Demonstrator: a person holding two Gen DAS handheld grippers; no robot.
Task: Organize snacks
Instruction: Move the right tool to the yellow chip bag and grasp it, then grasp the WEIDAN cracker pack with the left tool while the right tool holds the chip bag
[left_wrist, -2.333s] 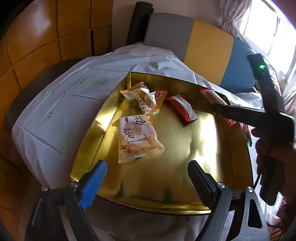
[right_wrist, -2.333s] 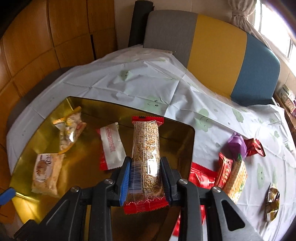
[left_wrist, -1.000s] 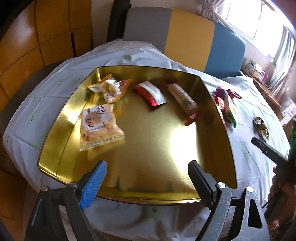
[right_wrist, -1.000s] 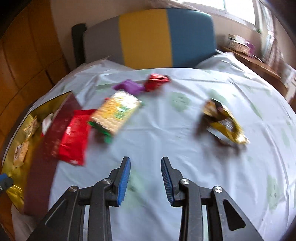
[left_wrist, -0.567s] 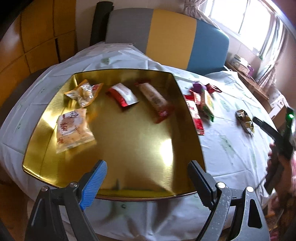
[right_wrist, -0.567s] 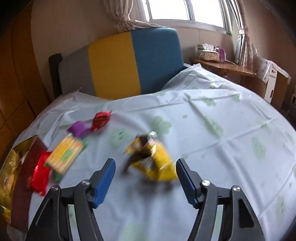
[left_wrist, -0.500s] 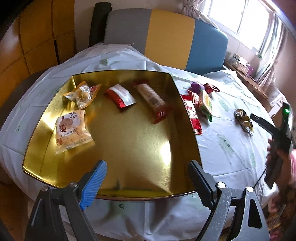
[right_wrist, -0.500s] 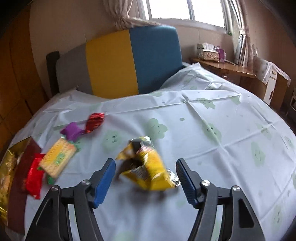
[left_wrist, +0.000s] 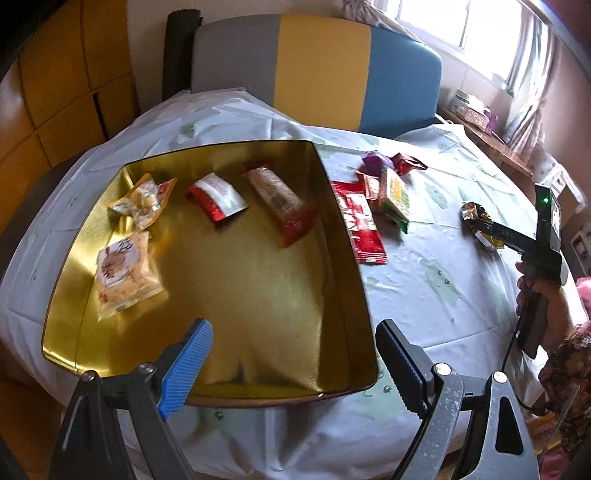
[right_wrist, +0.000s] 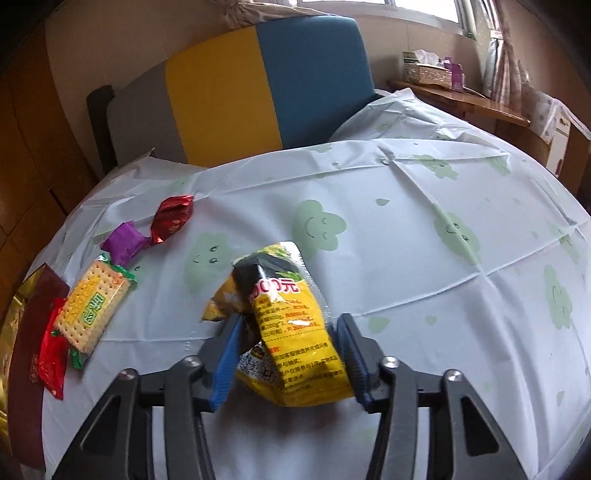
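A gold tray (left_wrist: 240, 295) on the white tablecloth holds several snacks: a cracker bag (left_wrist: 125, 277), a clear bag (left_wrist: 144, 201), a red-and-white sachet (left_wrist: 218, 197) and a cereal bar (left_wrist: 280, 199). My left gripper (left_wrist: 293, 326) hangs open over the tray's near edge, with nothing between its fingers. To the right my right gripper (right_wrist: 290, 321) is closing on a crumpled yellow snack packet (right_wrist: 295, 325), both pads against its sides; in the left wrist view it is the yellow packet (left_wrist: 474, 214) at the right gripper (left_wrist: 484, 229).
Loose on the cloth beside the tray lie a red packet (left_wrist: 360, 229), a green cracker pack (right_wrist: 92, 310), a purple candy (right_wrist: 127, 243) and a red candy (right_wrist: 173, 219). A grey, yellow and blue chair back (left_wrist: 321, 70) stands behind the table. A hand (left_wrist: 535, 295) holds the right gripper.
The right gripper left the cereal bar in the tray, swung right across the cloth, opened around the yellow packet and closed onto it. The left gripper drifted right, staying open.
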